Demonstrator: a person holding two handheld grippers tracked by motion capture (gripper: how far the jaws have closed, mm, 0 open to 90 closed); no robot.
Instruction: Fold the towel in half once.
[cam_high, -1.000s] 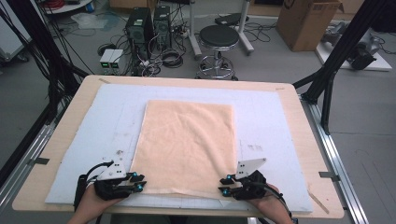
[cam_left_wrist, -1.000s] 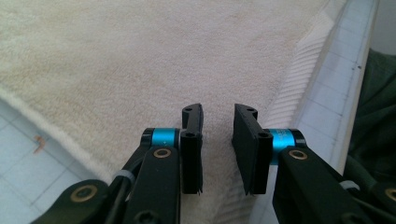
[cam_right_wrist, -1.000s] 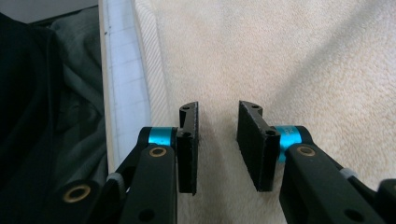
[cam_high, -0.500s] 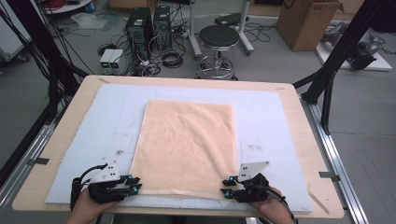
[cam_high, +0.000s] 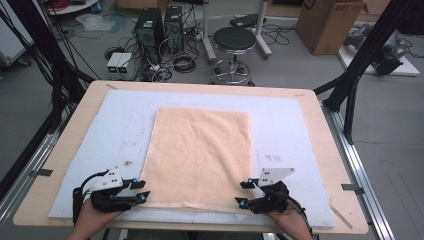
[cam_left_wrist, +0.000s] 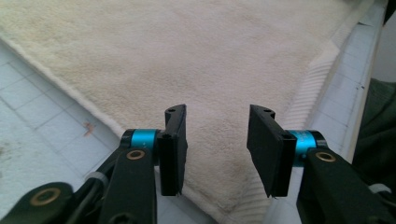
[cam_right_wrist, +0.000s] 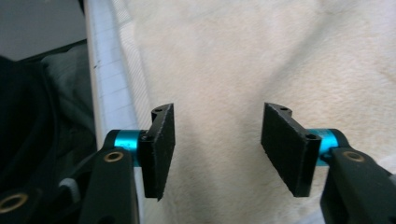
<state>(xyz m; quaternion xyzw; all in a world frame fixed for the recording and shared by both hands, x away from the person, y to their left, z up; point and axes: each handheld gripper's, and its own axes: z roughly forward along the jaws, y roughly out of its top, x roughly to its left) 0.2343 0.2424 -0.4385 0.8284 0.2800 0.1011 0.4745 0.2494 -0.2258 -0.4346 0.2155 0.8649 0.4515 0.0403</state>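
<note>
A peach-coloured towel (cam_high: 200, 155) lies flat in the middle of the pale blue mat (cam_high: 280, 130). My left gripper (cam_high: 142, 191) is at the towel's near left corner, open, its jaws straddling the cream towel corner (cam_left_wrist: 219, 93) with nothing pinched. My right gripper (cam_high: 241, 193) is at the near right corner, open as well, jaws wide over the towel's pile (cam_right_wrist: 219, 70). In the right gripper view the towel's hemmed edge (cam_right_wrist: 128, 51) runs beside the left jaw. Both hands enter from the bottom of the high view.
The mat covers a wooden table (cam_high: 90, 105) with a metal rail (cam_high: 365, 175) along its right side. Beyond the far edge stand a black stool (cam_high: 235, 42), computer towers (cam_high: 157, 25) with cables and a cardboard box (cam_high: 330, 20).
Both grippers have shifted slightly toward the near edge of the table, staying at the towel's near corners. The towel has not moved.
</note>
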